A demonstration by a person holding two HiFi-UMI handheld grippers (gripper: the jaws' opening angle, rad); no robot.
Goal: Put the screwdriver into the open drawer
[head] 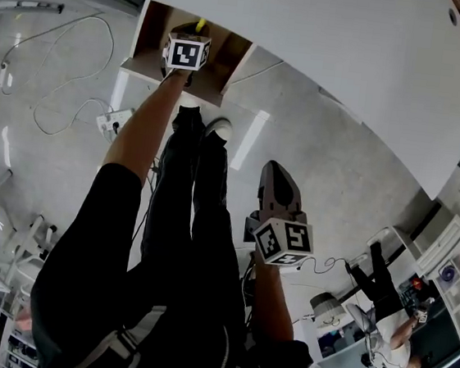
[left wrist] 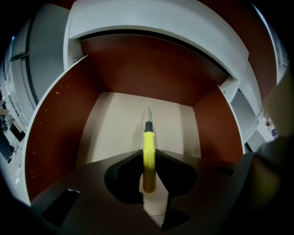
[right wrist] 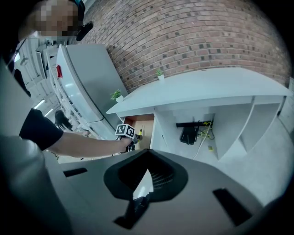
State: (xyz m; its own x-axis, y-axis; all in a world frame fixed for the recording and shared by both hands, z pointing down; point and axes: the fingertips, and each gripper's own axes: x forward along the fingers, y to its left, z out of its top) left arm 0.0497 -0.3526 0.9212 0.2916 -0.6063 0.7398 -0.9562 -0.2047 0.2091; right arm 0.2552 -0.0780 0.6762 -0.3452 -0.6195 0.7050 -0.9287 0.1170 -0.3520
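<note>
A yellow-handled screwdriver (left wrist: pixel 148 156) is clamped between the jaws of my left gripper (left wrist: pixel 148 161), its metal tip pointing forward. It hangs above the pale floor of the open drawer (left wrist: pixel 117 124), which has red-brown walls. In the head view the left gripper (head: pixel 196 33) reaches over the drawer (head: pixel 150 36) under the desk, and a bit of the yellow screwdriver (head: pixel 201 25) shows past the marker cube. My right gripper (head: pixel 277 174) is held low by the person's legs, away from the drawer. Its jaws (right wrist: pixel 143 190) meet with nothing between them. From there I see the drawer (right wrist: pixel 145 125) and the left gripper (right wrist: pixel 133 137).
A white desk top (head: pixel 327 58) spans above the drawer. Cables (head: pixel 60 77) and a power strip (head: pixel 115 121) lie on the grey floor at left. A black box with wires (right wrist: pixel 188 134) hangs under the desk. A grey cabinet (right wrist: pixel 87 87) stands left of the desk, and a brick wall (right wrist: pixel 197 41) rises behind both.
</note>
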